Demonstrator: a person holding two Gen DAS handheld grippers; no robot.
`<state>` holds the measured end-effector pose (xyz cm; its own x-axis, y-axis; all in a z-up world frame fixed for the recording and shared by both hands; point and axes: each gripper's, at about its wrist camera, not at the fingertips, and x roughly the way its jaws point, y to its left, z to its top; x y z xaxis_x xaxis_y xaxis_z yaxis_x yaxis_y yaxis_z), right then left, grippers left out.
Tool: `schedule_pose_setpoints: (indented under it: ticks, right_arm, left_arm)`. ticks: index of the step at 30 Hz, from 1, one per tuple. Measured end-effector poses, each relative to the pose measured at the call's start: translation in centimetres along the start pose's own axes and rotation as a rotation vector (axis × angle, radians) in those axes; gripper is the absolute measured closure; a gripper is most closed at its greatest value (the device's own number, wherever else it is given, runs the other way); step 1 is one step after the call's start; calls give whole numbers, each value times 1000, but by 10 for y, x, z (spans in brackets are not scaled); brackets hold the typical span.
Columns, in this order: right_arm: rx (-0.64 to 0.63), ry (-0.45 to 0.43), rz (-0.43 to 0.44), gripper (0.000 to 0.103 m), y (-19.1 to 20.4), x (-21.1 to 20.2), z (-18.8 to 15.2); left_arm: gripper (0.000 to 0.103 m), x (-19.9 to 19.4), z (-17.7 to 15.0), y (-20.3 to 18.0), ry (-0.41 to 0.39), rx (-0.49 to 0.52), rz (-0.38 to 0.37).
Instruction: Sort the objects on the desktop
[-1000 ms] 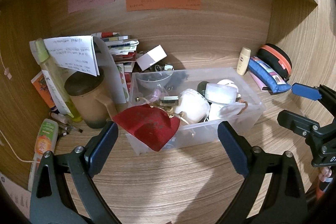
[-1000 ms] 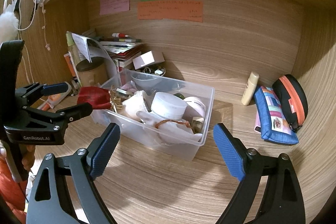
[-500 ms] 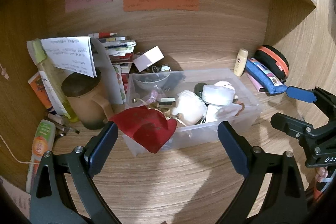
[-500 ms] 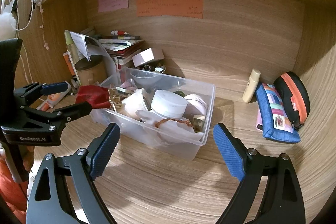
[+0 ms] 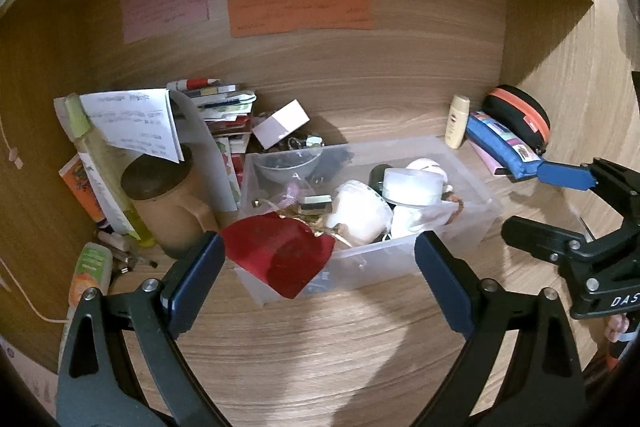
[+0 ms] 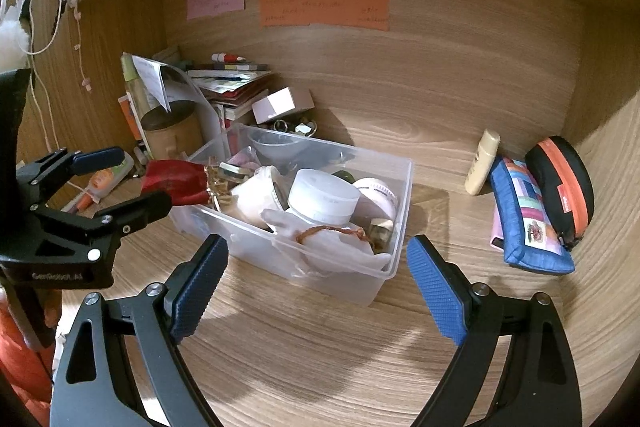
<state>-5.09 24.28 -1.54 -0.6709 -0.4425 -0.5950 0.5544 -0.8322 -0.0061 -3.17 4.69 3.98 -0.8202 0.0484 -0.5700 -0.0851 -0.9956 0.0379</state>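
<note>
A clear plastic bin [image 5: 472, 223] [image 6: 384, 267] sits mid-desk, filled with white jars, a glass bowl, a white pouch and trinkets. A red pouch [image 5: 280, 255] [image 6: 176, 179] hangs over its left end. My left gripper [image 5: 316, 279] is open and empty, just in front of the bin; it also shows in the right wrist view [image 6: 120, 179]. My right gripper [image 6: 316, 279] is open and empty, in front of the bin's right end; it also shows in the left wrist view [image 5: 540, 203].
A brown mug [image 5: 168, 203], papers, a book stack [image 5: 224, 115] and a small white box [image 5: 280, 123] crowd the back left. A cream bottle [image 6: 482, 163], blue pencil case [image 6: 528, 223] and black-orange case [image 6: 560, 183] lie at the right wall. An orange tube [image 5: 88, 271] lies left.
Both grippers have drawn back slightly from the bin and stayed open. Nothing on the desk has moved.
</note>
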Motion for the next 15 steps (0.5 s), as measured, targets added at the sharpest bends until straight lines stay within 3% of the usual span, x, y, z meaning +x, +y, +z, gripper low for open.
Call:
schedule_pose_setpoints:
  ticks: [15]
  right_arm:
    - [-10,18,2,13,6,5,0]
  left_arm:
    - [6,2,-2,0,8,-18,-11]
